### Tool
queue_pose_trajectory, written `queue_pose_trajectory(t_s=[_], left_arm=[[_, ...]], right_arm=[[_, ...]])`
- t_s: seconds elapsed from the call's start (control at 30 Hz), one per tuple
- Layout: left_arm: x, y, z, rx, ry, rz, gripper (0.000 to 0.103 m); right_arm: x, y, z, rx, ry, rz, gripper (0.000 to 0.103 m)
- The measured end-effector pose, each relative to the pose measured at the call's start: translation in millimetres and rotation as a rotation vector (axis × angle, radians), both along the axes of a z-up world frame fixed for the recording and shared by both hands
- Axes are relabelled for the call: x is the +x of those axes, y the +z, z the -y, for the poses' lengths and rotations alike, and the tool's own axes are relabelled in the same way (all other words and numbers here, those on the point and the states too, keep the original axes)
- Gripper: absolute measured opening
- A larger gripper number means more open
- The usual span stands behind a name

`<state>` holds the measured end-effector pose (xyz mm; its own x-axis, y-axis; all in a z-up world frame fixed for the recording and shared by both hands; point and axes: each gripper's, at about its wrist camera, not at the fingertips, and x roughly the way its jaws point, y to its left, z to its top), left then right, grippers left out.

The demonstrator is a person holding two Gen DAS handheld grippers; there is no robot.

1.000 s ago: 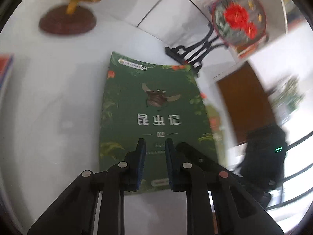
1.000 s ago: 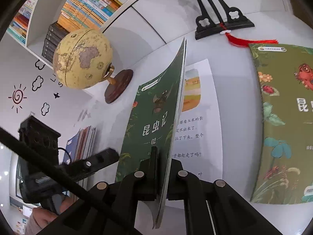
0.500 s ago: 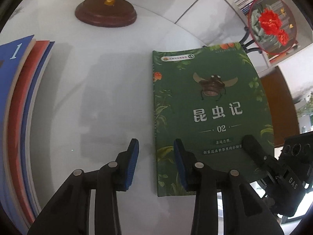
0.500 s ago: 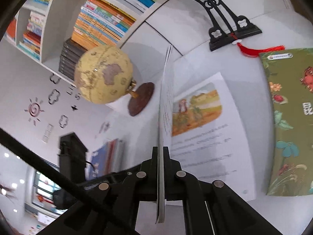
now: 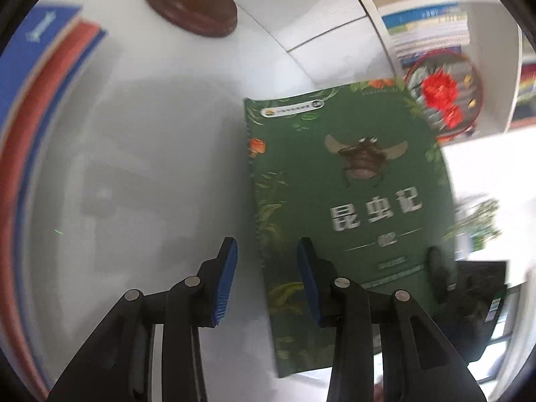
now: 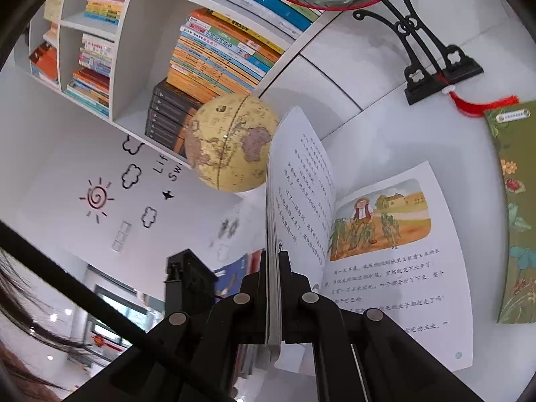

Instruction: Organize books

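Observation:
A dark green book with a beetle on its cover [image 5: 351, 207] stands lifted off the white table, seen cover-on in the left wrist view. My right gripper [image 6: 274, 264] is shut on its cover and front pages [image 6: 273, 221], held upright, while the open page with a farm picture [image 6: 385, 251] lies flat on the table. My left gripper [image 5: 266, 264] is open and empty, low over the table just left of the green book's spine edge. A second, lighter green book [image 6: 516, 214] lies flat at the right.
A stack of blue and red books [image 5: 37, 107] lies at the left. A globe [image 6: 231, 142] on a brown base [image 5: 191, 6] stands behind. A round red-flower ornament [image 5: 442, 93] on a black stand [image 6: 432, 67] and a filled bookshelf [image 6: 214, 50] are at the back.
My left gripper let go of the green book, opened and moved left. My right gripper swung the cover and front pages up and over, opening the book.

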<state>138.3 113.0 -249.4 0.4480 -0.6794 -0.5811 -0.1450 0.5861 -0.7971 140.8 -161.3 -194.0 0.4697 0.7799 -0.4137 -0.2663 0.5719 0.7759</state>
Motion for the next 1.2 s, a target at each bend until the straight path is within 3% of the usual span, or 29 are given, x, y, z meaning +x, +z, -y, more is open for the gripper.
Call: queue_pose_trajectory(t_s=[0.03, 0.1, 0.37, 0.7, 0.9, 1.07, 1.2], left_arm=[[-0.2, -0.6, 0.4, -0.051, -0.001, 0.012, 0.036], [-2.9, 0.6, 2.5, -0.081, 0.005, 0.021, 0.043], [-19.2, 24.4, -9.6, -0.081, 0.069, 0.140, 0.042], [-24.0, 63.8, -37.1, -0.081, 0.118, 0.215, 0.042], [-40.4, 95.3, -68.2, -0.088, 0.160, 0.262, 0.042], [-67.8, 122.2, -114.0, -0.043, 0.219, 0.302, 0.042], [-87.9, 118.1, -156.4, -0.025, 0.266, 0.288, 0.042]], right_arm=[[-0.1, -0.4, 0.6, 0.006, 0.001, -0.002, 0.003], [-0.9, -1.9, 0.7, 0.001, 0.001, -0.005, 0.003], [-4.0, 4.9, 8.1, 0.014, -0.008, 0.021, 0.003], [-9.2, 21.0, -5.7, 0.044, 0.006, 0.055, 0.003], [-15.7, 43.4, -33.0, 0.082, 0.035, 0.084, 0.003], [-27.6, 68.8, -79.0, 0.101, 0.101, 0.121, 0.004], [-37.5, 73.4, -126.2, 0.124, 0.156, 0.119, 0.005]])
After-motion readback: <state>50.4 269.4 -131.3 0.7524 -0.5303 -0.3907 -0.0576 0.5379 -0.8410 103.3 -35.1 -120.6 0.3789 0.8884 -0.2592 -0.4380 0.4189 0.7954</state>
